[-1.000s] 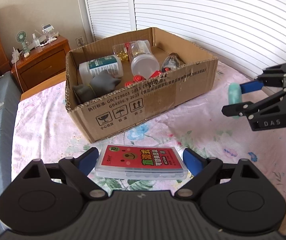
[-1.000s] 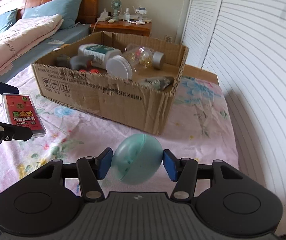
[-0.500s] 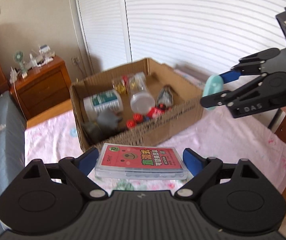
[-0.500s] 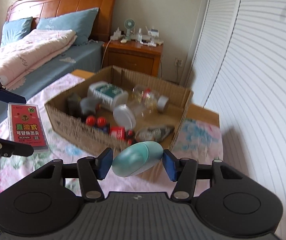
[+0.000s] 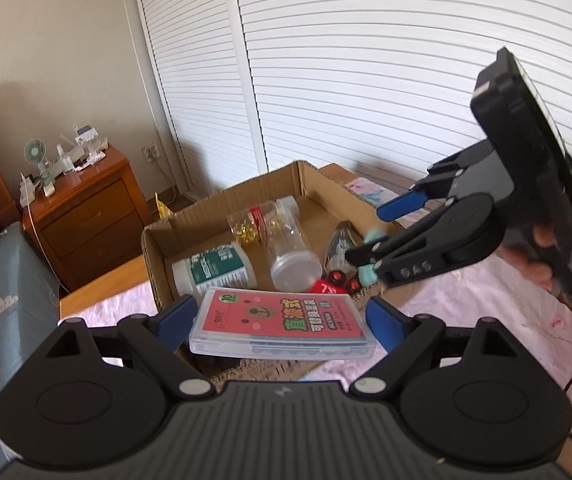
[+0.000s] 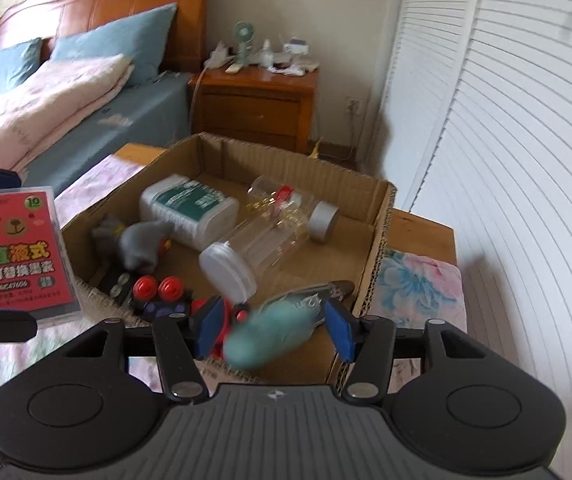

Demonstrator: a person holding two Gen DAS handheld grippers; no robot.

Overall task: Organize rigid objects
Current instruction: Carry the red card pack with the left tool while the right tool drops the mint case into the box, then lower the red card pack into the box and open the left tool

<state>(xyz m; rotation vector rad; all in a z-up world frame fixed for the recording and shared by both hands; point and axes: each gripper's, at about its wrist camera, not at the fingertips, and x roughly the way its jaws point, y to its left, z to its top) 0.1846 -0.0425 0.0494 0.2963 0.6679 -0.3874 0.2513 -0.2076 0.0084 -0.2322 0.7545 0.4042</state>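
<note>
black ribbed tongs (image 5: 282,320), blue pads (image 5: 383,322), silver screws

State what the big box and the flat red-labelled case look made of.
Box: corrugated cardboard, matte brown; fluted wall edges show. Flat case in the left gripper: likely clear hard plastic, glossy, with see-through rim and red printed insert.

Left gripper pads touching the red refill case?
Touching. In the left wrist view the left gripper clamps the red refill case: both blue pads press its short ends.
</note>
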